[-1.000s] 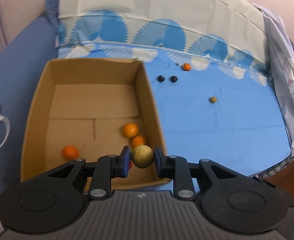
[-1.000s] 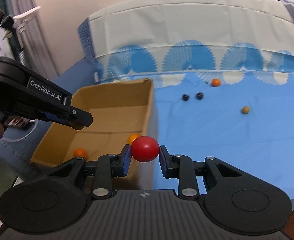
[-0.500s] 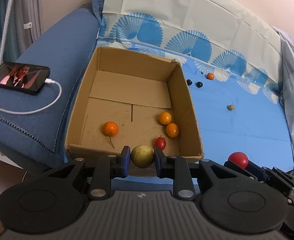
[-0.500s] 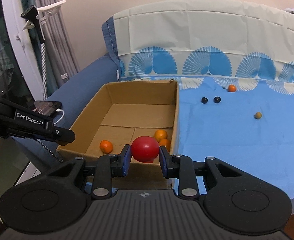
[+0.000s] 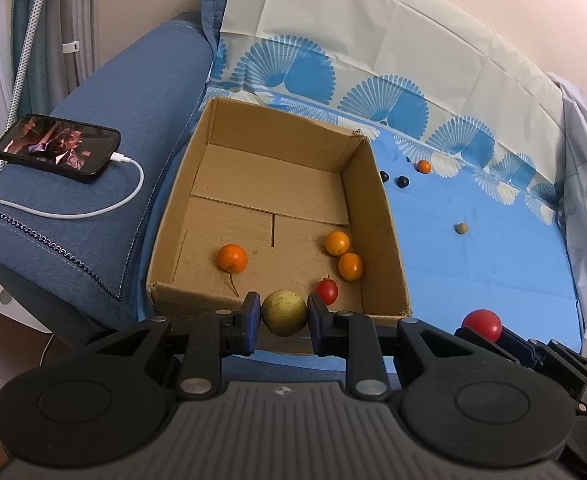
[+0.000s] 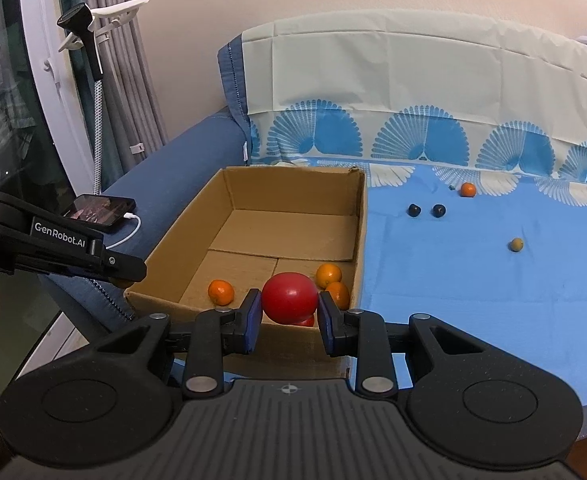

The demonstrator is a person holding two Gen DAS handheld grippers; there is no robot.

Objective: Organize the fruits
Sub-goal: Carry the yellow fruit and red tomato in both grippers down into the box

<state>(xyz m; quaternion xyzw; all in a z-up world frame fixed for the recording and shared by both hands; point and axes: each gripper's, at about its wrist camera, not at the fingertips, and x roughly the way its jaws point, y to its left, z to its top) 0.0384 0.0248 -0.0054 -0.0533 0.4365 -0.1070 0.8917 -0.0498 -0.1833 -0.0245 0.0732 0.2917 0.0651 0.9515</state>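
Note:
My left gripper (image 5: 284,314) is shut on a yellow-green fruit (image 5: 284,312), held in front of the near wall of the cardboard box (image 5: 277,148). My right gripper (image 6: 289,312) is shut on a red fruit (image 6: 289,297), also just short of the box's near wall (image 6: 253,320); the red fruit also shows in the left wrist view (image 5: 482,323). Inside the box lie three orange fruits (image 5: 233,257) (image 5: 337,242) (image 5: 350,266) and a small red tomato (image 5: 327,291). The left gripper's side shows in the right wrist view (image 6: 125,270).
On the blue cloth (image 5: 473,272) lie an orange fruit (image 5: 423,166), two dark berries (image 5: 402,181) (image 5: 384,176) and a small yellow-brown fruit (image 5: 461,228). A phone (image 5: 59,148) with a white cable rests on the sofa arm, left of the box.
Both grippers have drawn back and up from the box, still holding their fruits. The box now appears farther off and fully in view.

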